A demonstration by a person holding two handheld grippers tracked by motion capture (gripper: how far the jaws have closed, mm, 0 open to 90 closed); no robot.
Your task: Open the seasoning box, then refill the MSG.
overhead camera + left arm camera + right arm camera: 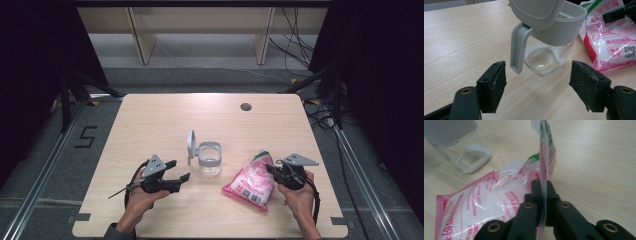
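So the right gripper has its jaws pressed together on the top flap of the pink sugar bag, which lies on the table just to the right of the clear jar with its grey lid flipped up. The left gripper sits spread wide right in front of the jar, not touching it. My take: clamp the jar first so it doesn't skid, then lift the bag slowly by that flap and keep the pinch tight, since thin film slips easily.

Light wood table, dark round grommet hole, wooden frame legs, floor cables
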